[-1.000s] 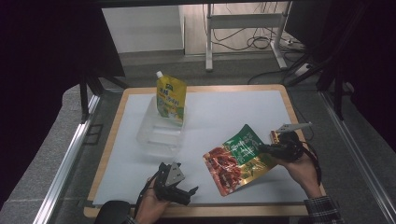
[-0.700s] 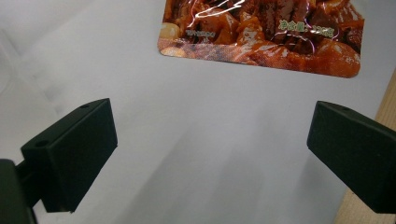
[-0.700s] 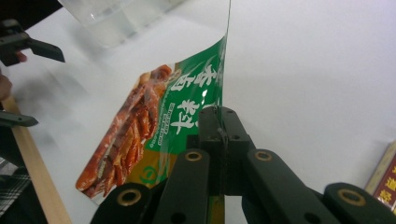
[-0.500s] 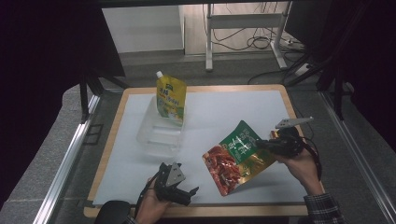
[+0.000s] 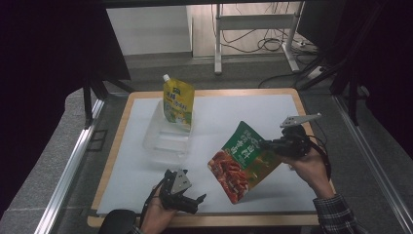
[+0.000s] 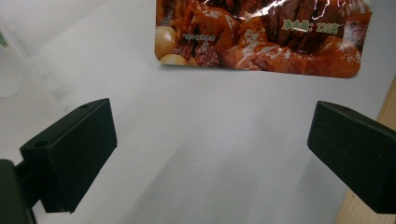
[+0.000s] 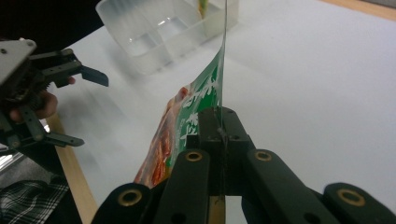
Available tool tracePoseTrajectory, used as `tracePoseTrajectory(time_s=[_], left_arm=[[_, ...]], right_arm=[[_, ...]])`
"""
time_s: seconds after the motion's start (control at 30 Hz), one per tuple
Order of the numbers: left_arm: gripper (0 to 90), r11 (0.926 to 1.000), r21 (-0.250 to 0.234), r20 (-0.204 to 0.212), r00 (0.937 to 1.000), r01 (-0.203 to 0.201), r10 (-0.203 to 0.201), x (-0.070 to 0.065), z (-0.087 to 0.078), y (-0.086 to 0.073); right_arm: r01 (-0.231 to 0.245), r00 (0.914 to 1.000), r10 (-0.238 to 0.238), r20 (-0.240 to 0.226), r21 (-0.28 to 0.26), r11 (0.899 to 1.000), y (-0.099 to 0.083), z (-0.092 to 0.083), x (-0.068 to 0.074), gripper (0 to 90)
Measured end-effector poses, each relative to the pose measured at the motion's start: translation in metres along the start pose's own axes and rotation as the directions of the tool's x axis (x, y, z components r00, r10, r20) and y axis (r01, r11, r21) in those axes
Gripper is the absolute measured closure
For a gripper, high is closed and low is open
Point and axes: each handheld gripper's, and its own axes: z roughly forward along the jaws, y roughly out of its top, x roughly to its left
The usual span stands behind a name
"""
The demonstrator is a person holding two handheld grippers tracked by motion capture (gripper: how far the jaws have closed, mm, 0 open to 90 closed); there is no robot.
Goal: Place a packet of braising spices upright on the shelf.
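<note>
Food pouch point(image 5: 243, 161) lifted clear of white board point(image 5: 234, 112), right of centre, clamped by right gripper point(image 5: 272, 145); left gripper point(image 5: 192, 199) idle, spread wide, near edge; probably bound for clear tub point(image 5: 165, 139) beside yellow spout pouch point(image 5: 178, 101), not yet delivered

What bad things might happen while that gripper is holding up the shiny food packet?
1. The right gripper pinches the glossy green and red food pouch by one thin edge only, so it might slip out.
2. The pouch hangs tilted with its lower corner near the white table, so it may drag.
3. A swing toward the clear plastic tub could tip the yellow spouted pouch leaning inside.
</note>
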Motion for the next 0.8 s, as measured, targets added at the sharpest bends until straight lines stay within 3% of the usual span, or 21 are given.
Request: tracePoseTrajectory(time_s=[0.17,0.43,0.8], left_arm=[[1.0,0.9999,-0.014,-0.003,1.0000,0.005,-0.005,0.001,-0.002,0.000],[1.0,0.9998,-0.018,-0.006,1.0000,0.002,-0.002,0.002,-0.004,0.001],[1.0,0.9997,-0.023,-0.008,1.0000,0.000,0.000,0.002,-0.004,0.001]], right_arm=[[0.048,0.9988,-0.047,-0.013,0.004,0.999,0.016,0.002,0.012,89.4],[0.084,0.9954,-0.085,-0.044,-0.014,0.996,0.034,0.003,0.024,89.4],[0.138,0.9902,-0.139,-0.015,-0.030,0.990,0.058,0.002,0.030,89.4]])
